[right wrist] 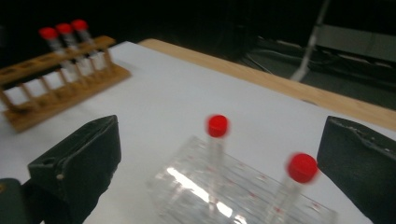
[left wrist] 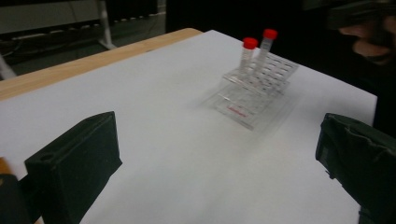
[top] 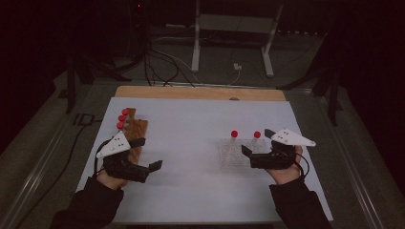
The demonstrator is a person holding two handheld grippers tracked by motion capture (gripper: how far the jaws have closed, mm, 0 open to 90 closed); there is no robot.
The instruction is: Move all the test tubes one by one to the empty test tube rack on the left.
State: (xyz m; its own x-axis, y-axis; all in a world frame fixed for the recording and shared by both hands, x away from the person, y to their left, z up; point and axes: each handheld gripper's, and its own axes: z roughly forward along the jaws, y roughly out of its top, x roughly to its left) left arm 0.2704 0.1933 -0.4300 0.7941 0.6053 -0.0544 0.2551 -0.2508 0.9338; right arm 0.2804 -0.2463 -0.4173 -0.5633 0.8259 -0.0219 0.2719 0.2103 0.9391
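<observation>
A clear plastic rack (top: 233, 153) stands right of the table's middle with two red-capped tubes (top: 234, 134) (top: 257, 135) upright in it. My right gripper (top: 258, 142) is at the rack's right side, open wide. In the right gripper view both caps (right wrist: 217, 126) (right wrist: 302, 167) sit ahead between its black fingers (right wrist: 77, 158), untouched. A wooden rack (top: 136, 128) at the left holds three red-capped tubes (top: 122, 118). My left gripper (top: 147, 154) hovers just in front of it, open and empty, and its fingers (left wrist: 74, 161) point toward the clear rack (left wrist: 254, 93).
A white sheet (top: 191, 124) covers the table, and a wooden strip (top: 200, 92) shows along its far edge. Beyond it are a metal stand's legs (top: 196, 47) and cables on the floor. The sheet between the two racks is bare.
</observation>
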